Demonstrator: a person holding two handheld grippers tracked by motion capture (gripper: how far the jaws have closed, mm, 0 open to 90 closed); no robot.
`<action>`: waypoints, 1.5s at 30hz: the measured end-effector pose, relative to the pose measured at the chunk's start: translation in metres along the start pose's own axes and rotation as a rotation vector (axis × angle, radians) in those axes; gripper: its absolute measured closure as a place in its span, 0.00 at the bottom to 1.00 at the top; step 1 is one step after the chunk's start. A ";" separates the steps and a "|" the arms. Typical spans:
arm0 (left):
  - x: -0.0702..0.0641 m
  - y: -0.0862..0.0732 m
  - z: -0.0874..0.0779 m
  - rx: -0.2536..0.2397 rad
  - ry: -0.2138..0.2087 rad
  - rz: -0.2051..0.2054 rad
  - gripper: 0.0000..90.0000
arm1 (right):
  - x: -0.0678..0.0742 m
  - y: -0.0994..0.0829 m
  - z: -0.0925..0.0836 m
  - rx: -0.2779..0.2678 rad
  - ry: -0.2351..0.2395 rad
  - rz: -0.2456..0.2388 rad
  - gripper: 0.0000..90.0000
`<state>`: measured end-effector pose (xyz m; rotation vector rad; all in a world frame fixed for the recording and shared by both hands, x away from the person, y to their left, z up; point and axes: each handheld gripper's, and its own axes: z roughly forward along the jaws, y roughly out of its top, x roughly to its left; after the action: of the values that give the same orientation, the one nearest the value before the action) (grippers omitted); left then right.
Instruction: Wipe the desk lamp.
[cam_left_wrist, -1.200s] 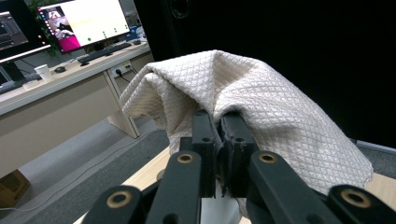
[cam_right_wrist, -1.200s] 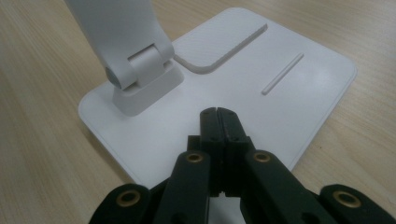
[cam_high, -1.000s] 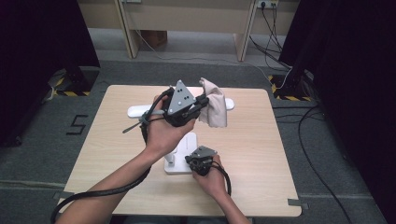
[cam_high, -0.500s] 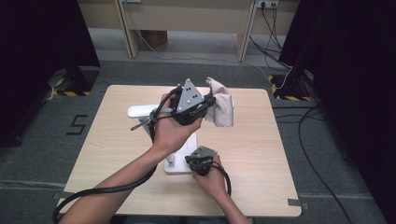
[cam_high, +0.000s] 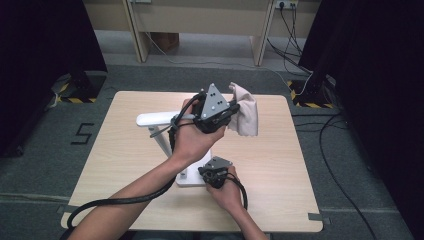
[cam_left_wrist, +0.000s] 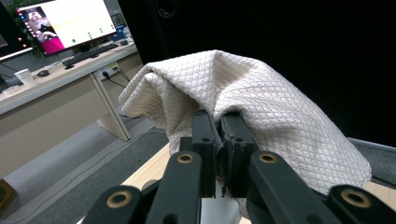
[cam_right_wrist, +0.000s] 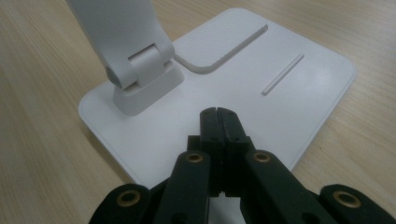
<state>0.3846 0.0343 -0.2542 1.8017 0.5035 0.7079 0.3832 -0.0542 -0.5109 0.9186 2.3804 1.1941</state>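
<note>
Wooden desk (cam_high: 120, 165), dark room. Left tool (cam_high: 231, 111) clamps cream cloth (cam_high: 245, 116) at frame centre, right of the lamp arm (cam_high: 156, 119). Right tool (cam_right_wrist: 217, 113), jaws closed and empty, presses lamp base (cam_right_wrist: 299, 93) lower centre.

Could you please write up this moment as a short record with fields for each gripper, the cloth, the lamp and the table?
left gripper: shut on the cloth, held above the table
right gripper: shut, empty, tips pressing on the lamp base
cloth: cream, quilted, draped over the left jaws, hanging free
lamp base: white, flat on the table, hinged arm rising from it
lamp head: white bar, level
table: light wood
</note>
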 end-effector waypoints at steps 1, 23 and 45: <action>0.000 0.000 0.000 0.000 0.000 0.000 0.95 | 0.000 0.000 0.000 0.000 0.000 -0.002 1.00; -0.011 0.008 0.014 -0.008 -0.030 0.005 0.95 | 0.000 0.000 0.000 -0.003 0.004 0.004 1.00; -0.024 0.008 0.019 -0.027 -0.046 0.007 0.95 | 0.000 -0.001 0.000 -0.003 0.006 0.003 1.00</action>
<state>0.3800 0.0027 -0.2567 1.7908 0.4554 0.6741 0.3833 -0.0548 -0.5113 0.9193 2.3826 1.2029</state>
